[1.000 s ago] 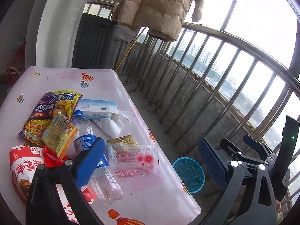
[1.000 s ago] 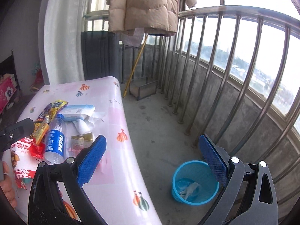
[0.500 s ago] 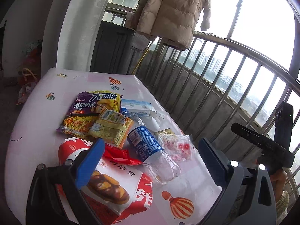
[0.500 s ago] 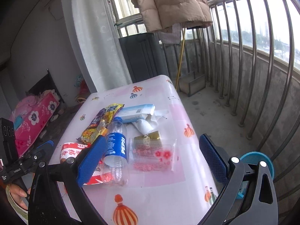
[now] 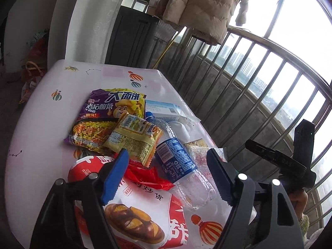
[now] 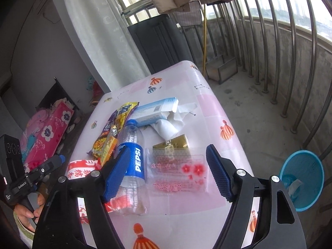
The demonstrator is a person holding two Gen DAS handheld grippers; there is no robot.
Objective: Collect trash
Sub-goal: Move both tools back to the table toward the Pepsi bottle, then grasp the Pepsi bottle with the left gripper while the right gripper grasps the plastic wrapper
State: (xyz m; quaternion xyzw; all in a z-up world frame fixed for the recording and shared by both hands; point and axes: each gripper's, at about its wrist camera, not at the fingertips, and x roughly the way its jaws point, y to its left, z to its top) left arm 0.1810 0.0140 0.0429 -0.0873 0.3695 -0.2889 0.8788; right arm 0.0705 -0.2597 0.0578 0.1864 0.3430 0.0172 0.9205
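The Pepsi bottle (image 5: 180, 164) lies on its side in the middle of the heap on the pink table (image 5: 41, 124). In the left wrist view, left of the bottle sit the red-and-white bread bag (image 5: 143, 213), the purple noodle packet (image 5: 103, 116) and the yellow snack wrapper (image 5: 132, 139) touching the bottle's shoulder; a red wrapper (image 5: 149, 176) pokes out beside its label. Beyond the bottle's cap is the pale blue tissue box (image 5: 164, 110).

The left gripper (image 5: 166, 176) hovers above the bottle and the red wrapper with its jaws apart and closing, pressing on nothing. Far right of the bottle a hand (image 5: 298, 201) carries the other tool.

Only the right wrist view shows the clear sachet with red flowers (image 6: 178, 172) in full, just right of the bottle, the gold packet (image 6: 174, 145) under it, and the white tissue (image 6: 174, 122) spilling from the box. The right gripper (image 6: 167, 172) hangs over bottle and sachet, jaws apart and closing, nothing pinched.

Well right of the bottle, on the floor, the blue basket (image 6: 300, 178) holds some crumpled pale scraps.
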